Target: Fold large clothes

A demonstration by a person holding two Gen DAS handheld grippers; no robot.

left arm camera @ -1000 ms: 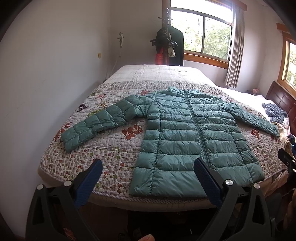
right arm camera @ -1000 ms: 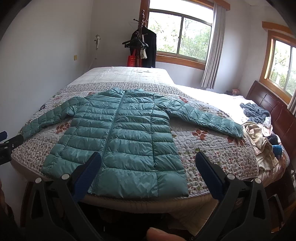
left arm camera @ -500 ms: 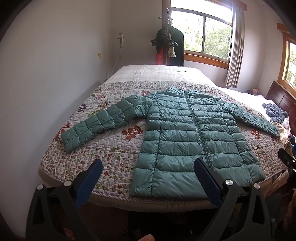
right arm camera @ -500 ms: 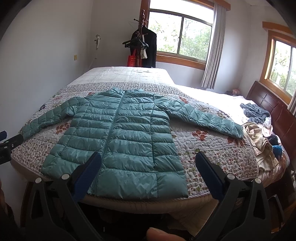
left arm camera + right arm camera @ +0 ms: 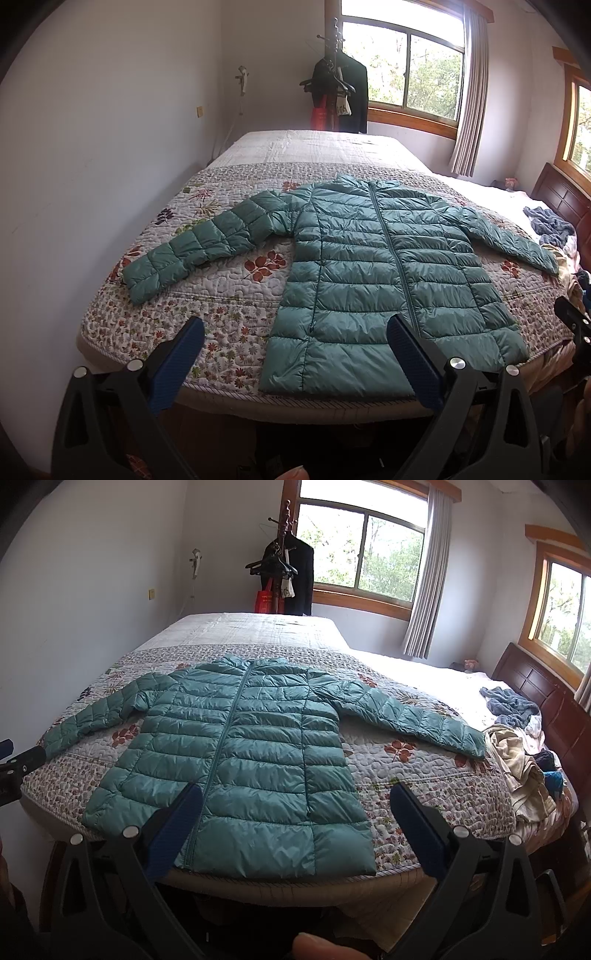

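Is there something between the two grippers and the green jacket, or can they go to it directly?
Nothing visible blocks them. The teal puffer jacket lies flat and zipped on the floral quilt, sleeves spread out. The left gripper and right gripper are both open, before the bed's near edge. The heap of clothes lies beyond the right sleeve.

Floral-quilted bed under flat teal puffer jacket; clothes pile at edge.
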